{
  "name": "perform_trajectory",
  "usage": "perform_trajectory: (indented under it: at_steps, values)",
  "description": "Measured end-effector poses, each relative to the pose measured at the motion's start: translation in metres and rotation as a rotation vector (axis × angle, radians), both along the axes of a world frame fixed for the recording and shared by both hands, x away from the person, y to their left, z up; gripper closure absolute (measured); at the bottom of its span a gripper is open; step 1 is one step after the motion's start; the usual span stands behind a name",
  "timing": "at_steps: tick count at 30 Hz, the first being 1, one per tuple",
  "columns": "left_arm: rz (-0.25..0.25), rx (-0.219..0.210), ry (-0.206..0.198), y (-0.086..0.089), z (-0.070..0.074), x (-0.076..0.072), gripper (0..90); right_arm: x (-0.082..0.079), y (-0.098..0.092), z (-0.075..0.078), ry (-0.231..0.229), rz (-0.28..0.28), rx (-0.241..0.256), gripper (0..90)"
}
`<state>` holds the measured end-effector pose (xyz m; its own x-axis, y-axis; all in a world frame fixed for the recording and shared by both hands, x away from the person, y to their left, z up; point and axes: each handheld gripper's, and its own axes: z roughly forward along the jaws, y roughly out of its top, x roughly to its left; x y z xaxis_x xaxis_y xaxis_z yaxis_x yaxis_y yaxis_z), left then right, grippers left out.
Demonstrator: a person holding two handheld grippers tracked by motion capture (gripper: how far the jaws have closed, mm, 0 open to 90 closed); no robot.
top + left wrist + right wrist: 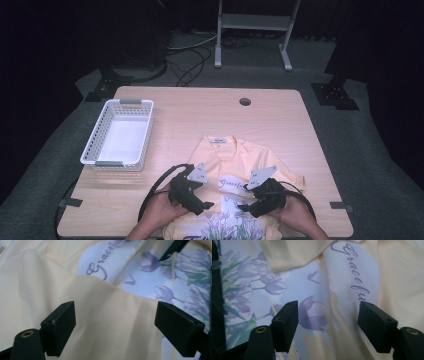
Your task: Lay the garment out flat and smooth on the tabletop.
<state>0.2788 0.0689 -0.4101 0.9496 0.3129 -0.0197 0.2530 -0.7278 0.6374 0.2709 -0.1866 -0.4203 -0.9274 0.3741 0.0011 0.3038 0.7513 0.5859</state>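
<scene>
Pale yellow cotton T-shirt (235, 165) with purple tulip print lies rumpled at the near middle of the light wooden table (200, 110); left gripper (205, 205) hovers over a plain fold, jaws spread wide, gripping nothing; right gripper (243, 206) hangs over the printed lettering, equally wide and empty; white plastic basket (98, 135) sits far left

Colours on the table

T-shirt (235, 165): pale yellow, white-lilac print panel with purple tulips, green stems, purple script lettering. Left gripper (207, 205) and right gripper (242, 206): black, each with a grey plate. Basket (100, 134): white, grey handles. Table (280, 120): light wood grain.
</scene>
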Motion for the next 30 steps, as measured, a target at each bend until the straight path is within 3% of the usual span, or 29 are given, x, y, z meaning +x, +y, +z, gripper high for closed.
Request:
perform_trajectory:
  at_steps: [2, 4, 7, 9, 10, 14, 16, 20, 24, 30]
  values:
    - [-0.053, -0.004, 0.004, -0.005, 0.001, -0.004, 19.1, 0.002, 0.0, -0.005, 0.003, -0.003, -0.022, 29.2]
    - [-0.108, 0.011, -0.011, -0.012, 0.0, -0.008, 26.0, 0.003, -0.003, -0.007, 0.006, -0.01, 0.002, 28.1]
    - [-0.159, 0.033, -0.007, -0.02, -0.002, -0.01, 33.6, 0.005, -0.005, -0.008, 0.001, -0.01, 0.012, 27.4]
    - [-0.187, 0.049, -0.006, -0.025, -0.003, -0.01, 33.9, 0.005, -0.006, -0.008, 0.0, -0.007, 0.013, 27.4]
    - [-0.196, 0.052, -0.004, -0.026, -0.003, -0.01, 39.5, 0.005, -0.006, -0.009, -0.005, -0.002, 0.021, 26.7]
    - [-0.249, 0.099, 0.008, -0.037, -0.008, -0.009, 47.2, 0.005, -0.01, -0.011, -0.013, 0.002, 0.04, 25.8]
    - [-0.26, 0.1, -0.001, -0.039, -0.007, -0.008, 53.4, 0.005, -0.01, -0.011, -0.013, 0.005, 0.039, 25.8]
    - [-0.255, 0.114, 0.027, -0.042, -0.005, -0.001, 66.3, 0.006, -0.014, -0.012, -0.014, 0.012, 0.047, 25.8]
    - [-0.27, 0.141, 0.013, -0.044, -0.002, 0.002, 77.7, 0.006, -0.019, -0.012, -0.016, 0.008, 0.058, 25.8]
    - [-0.282, 0.181, -0.009, -0.047, 0.004, 0.009, 81.7, 0.007, -0.029, -0.012, -0.013, 0.0, 0.048, 25.8]
